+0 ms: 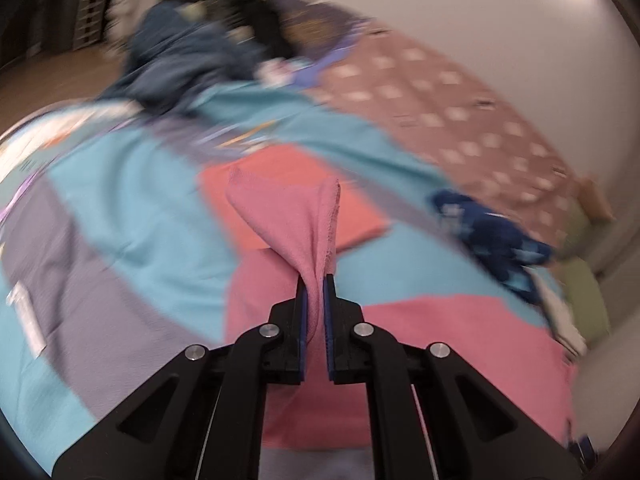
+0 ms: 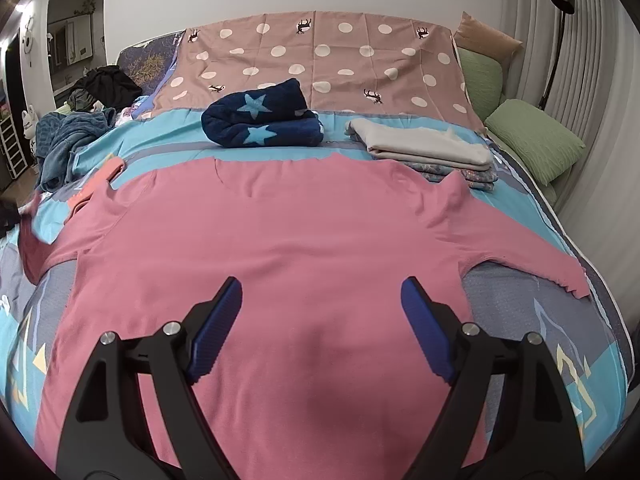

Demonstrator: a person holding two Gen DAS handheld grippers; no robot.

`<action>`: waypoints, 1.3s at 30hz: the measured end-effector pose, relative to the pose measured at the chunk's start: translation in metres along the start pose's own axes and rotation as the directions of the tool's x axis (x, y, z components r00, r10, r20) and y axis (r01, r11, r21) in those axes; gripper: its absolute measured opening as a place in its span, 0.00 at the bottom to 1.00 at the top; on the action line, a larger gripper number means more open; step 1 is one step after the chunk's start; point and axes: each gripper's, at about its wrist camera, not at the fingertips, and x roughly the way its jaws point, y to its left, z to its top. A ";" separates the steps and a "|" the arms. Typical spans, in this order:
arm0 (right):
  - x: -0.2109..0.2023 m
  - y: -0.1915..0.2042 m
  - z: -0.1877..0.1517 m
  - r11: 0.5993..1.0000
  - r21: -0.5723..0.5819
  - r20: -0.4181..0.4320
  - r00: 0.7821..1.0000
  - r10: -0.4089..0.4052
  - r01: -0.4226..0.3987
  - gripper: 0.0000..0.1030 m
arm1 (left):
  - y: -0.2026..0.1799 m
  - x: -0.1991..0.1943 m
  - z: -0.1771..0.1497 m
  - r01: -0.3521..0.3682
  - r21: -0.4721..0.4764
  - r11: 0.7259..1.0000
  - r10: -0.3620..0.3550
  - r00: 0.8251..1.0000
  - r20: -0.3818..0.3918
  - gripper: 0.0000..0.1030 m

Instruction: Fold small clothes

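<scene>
A pink long-sleeved shirt [image 2: 280, 248] lies spread flat on the bed, neck away from me, both sleeves out to the sides. My right gripper [image 2: 322, 300] is open and empty, hovering above the shirt's lower middle. My left gripper [image 1: 316, 280] is shut on the end of the shirt's left sleeve [image 1: 292, 220] and holds it lifted above the bed; the cuff fans out past the fingertips. The left wrist view is motion-blurred. In the right wrist view the lifted sleeve [image 2: 30, 240] shows at the far left edge.
A folded orange garment [image 1: 280, 184] lies beyond the held sleeve. A rolled navy star blanket [image 2: 260, 120] and a stack of folded cream and patterned cloths [image 2: 428, 148] sit behind the shirt. A crumpled blue pile [image 2: 68, 136] is at the left, green pillows [image 2: 532, 140] at the right.
</scene>
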 end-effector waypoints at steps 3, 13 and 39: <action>-0.007 -0.009 -0.002 1.000 0.012 0.021 1.000 -0.007 0.007 0.81 | -0.083 -0.013 -0.012 0.207 0.143 0.968 -0.211 0.978 0.012 0.06; 0.002 -0.068 -0.013 0.984 0.172 -0.082 0.995 0.066 -0.051 0.81 | -0.253 0.027 -0.137 0.513 0.367 0.776 -0.413 0.853 -0.319 0.06; 0.133 0.012 0.045 0.874 0.030 -0.370 0.807 0.460 -0.484 0.82 | -0.063 0.011 -0.128 -0.004 0.272 0.962 0.043 0.989 -0.138 0.55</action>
